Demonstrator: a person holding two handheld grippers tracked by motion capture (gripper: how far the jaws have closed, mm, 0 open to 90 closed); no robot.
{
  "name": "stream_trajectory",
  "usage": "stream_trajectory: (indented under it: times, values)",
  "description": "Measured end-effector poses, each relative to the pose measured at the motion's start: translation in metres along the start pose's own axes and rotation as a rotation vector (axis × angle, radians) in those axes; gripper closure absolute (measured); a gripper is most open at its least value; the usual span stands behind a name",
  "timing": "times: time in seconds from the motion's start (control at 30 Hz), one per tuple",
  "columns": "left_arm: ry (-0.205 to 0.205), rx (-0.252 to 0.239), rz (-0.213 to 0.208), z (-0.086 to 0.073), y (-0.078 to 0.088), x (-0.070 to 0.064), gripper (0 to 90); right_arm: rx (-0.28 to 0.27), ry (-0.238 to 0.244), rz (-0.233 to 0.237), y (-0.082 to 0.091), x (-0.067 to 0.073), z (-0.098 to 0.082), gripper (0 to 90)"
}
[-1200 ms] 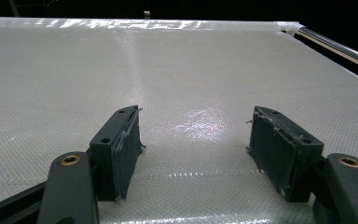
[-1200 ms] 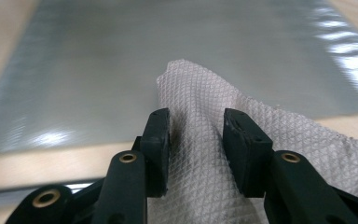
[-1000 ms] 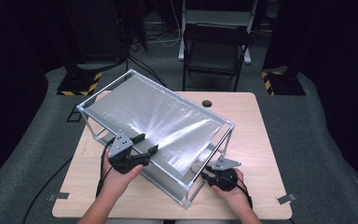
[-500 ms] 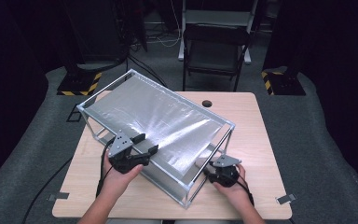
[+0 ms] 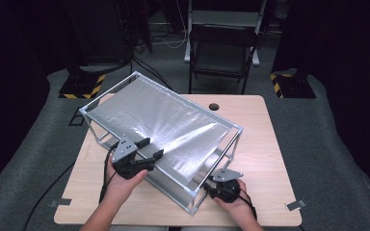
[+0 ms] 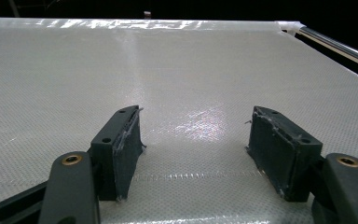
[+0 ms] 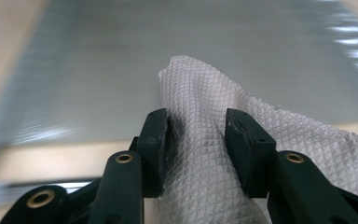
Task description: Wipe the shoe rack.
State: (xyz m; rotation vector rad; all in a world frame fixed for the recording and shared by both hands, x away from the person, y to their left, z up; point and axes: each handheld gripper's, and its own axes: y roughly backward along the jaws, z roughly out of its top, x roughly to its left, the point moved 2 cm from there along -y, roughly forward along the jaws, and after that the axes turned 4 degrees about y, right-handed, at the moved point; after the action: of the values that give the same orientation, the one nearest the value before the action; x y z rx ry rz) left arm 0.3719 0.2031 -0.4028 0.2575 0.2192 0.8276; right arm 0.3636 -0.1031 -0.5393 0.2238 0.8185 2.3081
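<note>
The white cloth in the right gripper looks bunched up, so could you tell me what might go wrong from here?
The white cloth sits loosely bunched between the right gripper jaws, which have just been closing; it could slip free while wiping. The left gripper rests open on the shiny panel, not clamped, so the metal frame may shift. That frame stands near the table edge and could slide off.

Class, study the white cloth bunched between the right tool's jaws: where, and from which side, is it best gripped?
Grip the white cloth at its raised, bunched fold, coming from the table's near edge as the right tool does. That ridge stands up narrow enough to fit between the jaws, whereas flat-lying parts offer no purchase.
</note>
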Motion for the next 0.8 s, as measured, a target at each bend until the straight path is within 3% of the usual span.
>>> stream_trajectory:
  times: [0.13, 0.3, 0.4, 0.43, 0.57, 0.63, 0.67, 0.8]
  values:
    - [0.002, -0.002, -0.001, 0.0, 0.0, 0.0, 33.7, 0.003, -0.064, -0.06, -0.003, -0.034, 0.002, 59.5]
    - [0.0, 0.0, -0.005, 0.0, 0.0, 0.0, 33.7, -0.001, -0.125, -0.099, -0.007, -0.045, 0.003, 59.1]
    - [0.002, -0.002, -0.006, 0.0, 0.001, 0.0, 33.7, 0.013, -0.116, -0.083, -0.006, -0.035, 0.004, 59.3]
    - [0.003, -0.001, -0.006, 0.0, 0.001, 0.001, 33.8, 0.013, -0.121, -0.05, -0.004, -0.025, 0.003, 59.3]
    - [0.001, -0.001, -0.003, 0.0, 0.001, 0.0, 34.0, 0.018, -0.044, 0.044, 0.001, 0.008, 0.002, 59.9]
    - [0.001, 0.0, -0.002, 0.0, 0.001, 0.0, 34.0, 0.015, -0.036, 0.07, 0.003, 0.022, 0.002, 59.9]
    - [0.002, -0.003, 0.0, 0.0, 0.001, 0.0, 34.0, 0.018, -0.016, 0.075, 0.004, 0.026, 0.002, 60.0]
    - [0.001, 0.001, -0.002, 0.0, 0.001, 0.0, 34.0, 0.008, -0.022, 0.075, 0.009, 0.032, 0.0, 61.3]
